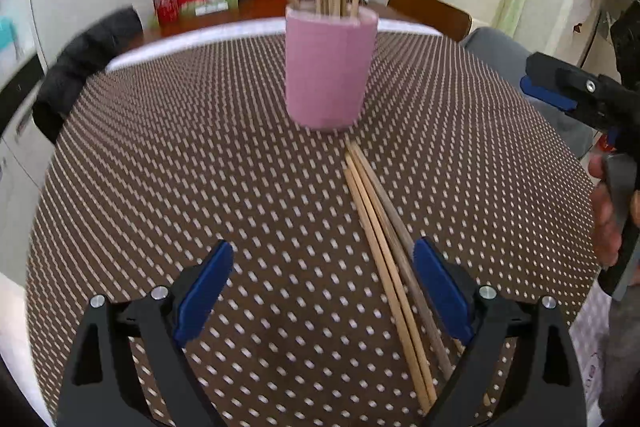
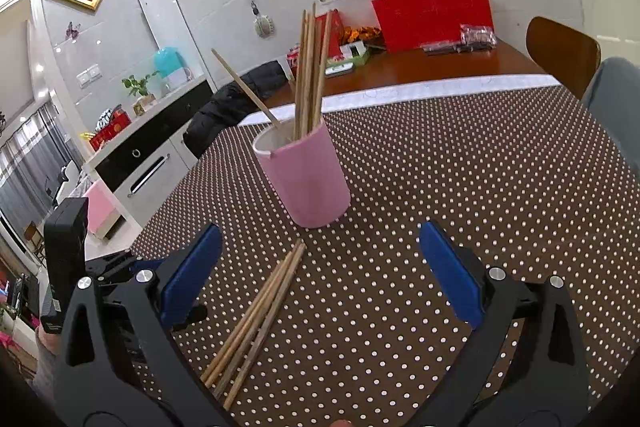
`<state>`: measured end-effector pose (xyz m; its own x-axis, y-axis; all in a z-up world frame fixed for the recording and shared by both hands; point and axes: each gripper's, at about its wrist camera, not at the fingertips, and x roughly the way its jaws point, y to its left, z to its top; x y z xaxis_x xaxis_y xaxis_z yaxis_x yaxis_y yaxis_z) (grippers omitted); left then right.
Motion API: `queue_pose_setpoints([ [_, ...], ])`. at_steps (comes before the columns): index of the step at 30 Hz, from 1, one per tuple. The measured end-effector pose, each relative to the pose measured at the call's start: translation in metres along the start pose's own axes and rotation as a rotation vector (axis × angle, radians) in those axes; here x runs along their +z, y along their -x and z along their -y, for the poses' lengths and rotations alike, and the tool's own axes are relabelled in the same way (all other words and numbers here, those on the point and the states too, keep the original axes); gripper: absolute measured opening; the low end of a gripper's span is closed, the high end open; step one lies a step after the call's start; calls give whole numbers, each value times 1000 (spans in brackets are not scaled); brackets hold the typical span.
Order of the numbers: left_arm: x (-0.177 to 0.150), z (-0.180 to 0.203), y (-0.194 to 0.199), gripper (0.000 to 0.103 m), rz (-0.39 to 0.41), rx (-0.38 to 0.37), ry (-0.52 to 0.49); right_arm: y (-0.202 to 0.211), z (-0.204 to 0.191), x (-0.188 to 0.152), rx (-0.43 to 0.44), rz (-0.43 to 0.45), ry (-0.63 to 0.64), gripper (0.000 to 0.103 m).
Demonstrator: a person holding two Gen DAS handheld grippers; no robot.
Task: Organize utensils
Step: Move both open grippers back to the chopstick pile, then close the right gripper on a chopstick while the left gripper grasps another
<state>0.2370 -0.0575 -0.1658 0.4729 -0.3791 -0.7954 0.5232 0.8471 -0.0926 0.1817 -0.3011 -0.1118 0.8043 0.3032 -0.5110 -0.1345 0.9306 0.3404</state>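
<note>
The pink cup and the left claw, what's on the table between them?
A bundle of loose chopsticks lies on the dotted tablecloth, running from near the pink cup back toward the open left claw. The left wrist view shows it best.

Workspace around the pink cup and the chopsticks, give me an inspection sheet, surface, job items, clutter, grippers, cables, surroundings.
Surface: table under a brown cloth with white dots, a white strip along its far edge.
Job's things: pink cup upright, holding several chopsticks, one leaning out to the side; loose chopsticks lying bundled on the cloth just in front of the cup, apart from it.
Clutter: nothing seen on the dotted cloth.
Grippers: left gripper open, loose chopsticks lying beside its right finger; right gripper open, holding nothing.
Cables: nothing seen.
Surroundings: wooden chair, dark jacket over another chair, red boxes on a far wooden table, certificates on the wall.
</note>
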Motion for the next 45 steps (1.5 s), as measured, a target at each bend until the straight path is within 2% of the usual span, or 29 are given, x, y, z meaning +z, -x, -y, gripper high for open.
queue_pose_setpoints([
  [5,-24,5,-23,90,-87,-5,3,-11,5,-5,4,-41,-14,97],
  [17,-26,9,-25,91,-45,57,-25,-27,4,-14,-15,-94,15,97],
  [20,-30,11,-27,91,-36,125,-49,-32,-1,-18,-21,-114,40,97],
  [22,-31,14,-25,91,-30,136,-53,-35,-4,-19,-36,-130,62,97],
  [26,-31,14,-23,91,-27,139,-46,-43,-17,-25,-88,-229,135,97],
  [29,-32,6,-21,91,-29,164,-16,-62,-38,-42,-146,-378,229,97],
  [32,-32,-3,-19,91,-19,199,-12,-72,-52,-63,-146,-438,270,97],
  [35,-31,-11,-18,91,-17,199,8,-77,-55,-78,-158,-459,274,97],
  [38,-30,-10,-19,91,-12,216,-7,-76,-56,-82,-166,-444,273,97],
  [40,-30,-8,-19,91,-8,226,-17,-75,-65,-84,-192,-439,316,96],
  [45,-30,-9,-20,91,-10,216,-8,-73,-74,-84,-220,-456,369,89],
])
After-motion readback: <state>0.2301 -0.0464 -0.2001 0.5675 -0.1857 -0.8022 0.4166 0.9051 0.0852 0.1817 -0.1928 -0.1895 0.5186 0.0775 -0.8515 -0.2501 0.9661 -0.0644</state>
